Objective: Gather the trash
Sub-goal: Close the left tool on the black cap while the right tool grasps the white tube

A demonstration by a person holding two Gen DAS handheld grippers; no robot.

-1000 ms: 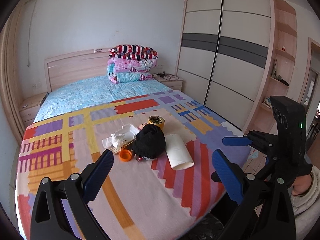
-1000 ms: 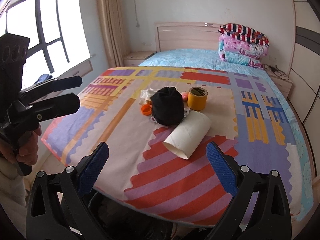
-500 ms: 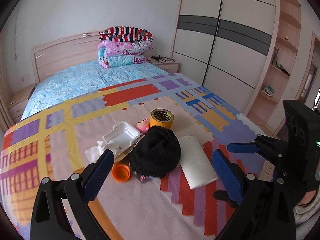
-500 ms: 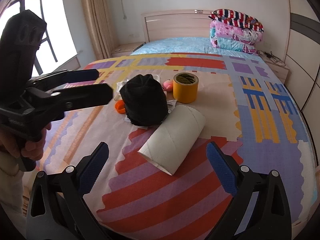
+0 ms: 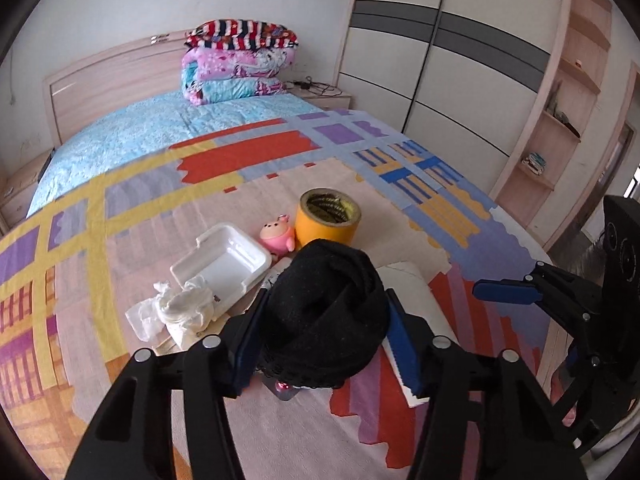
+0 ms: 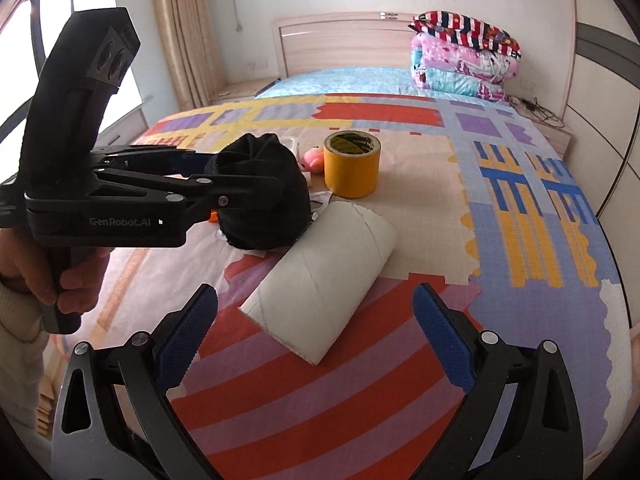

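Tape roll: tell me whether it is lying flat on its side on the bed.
No. The tape roll stands on its flat end with its hole facing up, behind the black hat.

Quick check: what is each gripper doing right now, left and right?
Left gripper: shut on the black knit hat, one finger at each side.
Right gripper: open, holding nothing, aimed at the white paper roll.
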